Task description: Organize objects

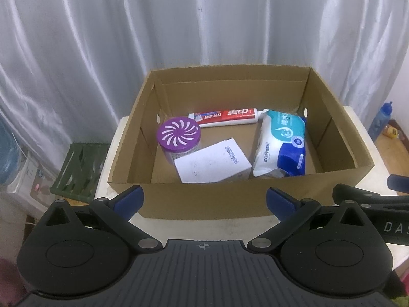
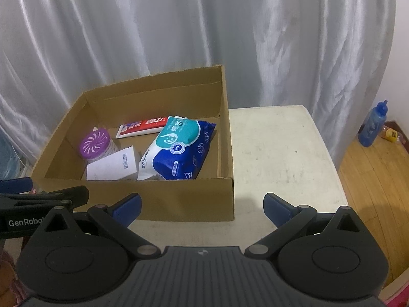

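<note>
An open cardboard box [image 1: 204, 199] [image 2: 179, 199] stands on a white table [image 2: 281, 153]. In it lie a purple-lidded air freshener [image 1: 178, 134] [image 2: 95, 143], a red and white toothpaste tube [image 1: 225, 117] [image 2: 143, 126], a small white box [image 1: 212, 163] [image 2: 112, 166] and a blue and white wet wipes pack [image 1: 281, 145] [image 2: 181, 151]. My left gripper [image 1: 204, 199] is open and empty in front of the box's near wall. My right gripper [image 2: 202, 204] is open and empty, near the box's front right corner.
White curtains hang behind the table. A green slatted crate [image 1: 76, 168] stands left of the table. A blue bottle [image 2: 373, 125] [image 1: 382, 121] stands on the wooden floor at right. The table's right half [image 2: 281, 153] is bare.
</note>
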Action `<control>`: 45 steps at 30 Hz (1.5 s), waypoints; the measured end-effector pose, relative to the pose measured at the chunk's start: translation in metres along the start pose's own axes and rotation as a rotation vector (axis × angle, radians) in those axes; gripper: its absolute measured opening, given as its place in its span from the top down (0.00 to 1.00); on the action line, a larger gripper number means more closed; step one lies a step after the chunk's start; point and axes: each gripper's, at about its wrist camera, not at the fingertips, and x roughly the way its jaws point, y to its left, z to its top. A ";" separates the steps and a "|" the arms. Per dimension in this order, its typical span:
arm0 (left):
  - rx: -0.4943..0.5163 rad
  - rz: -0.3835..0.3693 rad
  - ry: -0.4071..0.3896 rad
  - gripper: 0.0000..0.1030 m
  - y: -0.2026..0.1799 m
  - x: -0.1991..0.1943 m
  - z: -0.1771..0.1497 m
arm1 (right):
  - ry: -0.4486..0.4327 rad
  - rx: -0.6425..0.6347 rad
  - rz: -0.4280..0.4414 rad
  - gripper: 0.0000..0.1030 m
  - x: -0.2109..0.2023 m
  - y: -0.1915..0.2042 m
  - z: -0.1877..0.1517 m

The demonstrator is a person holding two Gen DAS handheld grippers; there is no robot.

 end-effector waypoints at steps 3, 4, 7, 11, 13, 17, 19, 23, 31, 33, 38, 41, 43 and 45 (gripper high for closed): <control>-0.001 0.000 -0.001 0.00 0.000 -0.001 0.000 | 0.000 0.000 0.000 0.00 -0.001 0.000 0.000; 0.000 0.000 0.000 0.00 0.000 -0.001 0.000 | 0.000 0.000 0.001 0.00 -0.001 0.000 0.000; -0.001 0.002 -0.002 0.00 -0.001 -0.002 -0.001 | 0.000 0.000 0.000 0.00 -0.001 0.000 0.000; -0.002 0.003 -0.006 0.00 -0.001 -0.005 -0.002 | -0.003 0.000 0.000 0.00 -0.002 0.001 -0.001; -0.002 0.004 -0.009 0.00 -0.001 -0.006 -0.003 | -0.006 0.000 0.001 0.00 -0.004 0.001 -0.001; -0.003 0.004 -0.010 0.00 0.000 -0.007 -0.003 | -0.007 0.000 0.000 0.00 -0.004 0.001 -0.002; -0.003 0.004 -0.012 0.00 0.000 -0.007 -0.004 | -0.008 0.000 0.000 0.00 -0.004 0.001 -0.001; -0.002 0.004 -0.015 0.00 -0.001 -0.009 -0.003 | -0.011 0.000 0.001 0.00 -0.007 0.001 -0.001; 0.000 0.006 -0.015 0.00 -0.001 -0.010 -0.003 | -0.010 0.002 0.002 0.00 -0.007 0.001 -0.001; -0.001 0.006 -0.015 0.00 -0.001 -0.011 -0.003 | -0.010 0.001 0.002 0.00 -0.008 0.001 -0.001; 0.001 0.005 -0.016 0.00 -0.001 -0.011 -0.003 | -0.009 0.002 0.003 0.00 -0.008 0.001 -0.001; 0.001 0.006 -0.017 0.00 -0.001 -0.011 -0.003 | -0.010 0.001 0.002 0.00 -0.008 0.001 -0.001; 0.000 0.006 -0.017 0.00 -0.001 -0.011 -0.003 | -0.011 0.002 0.002 0.00 -0.009 0.000 -0.001; 0.000 0.007 -0.016 0.00 -0.001 -0.011 -0.003 | -0.011 0.002 0.002 0.00 -0.009 0.000 -0.001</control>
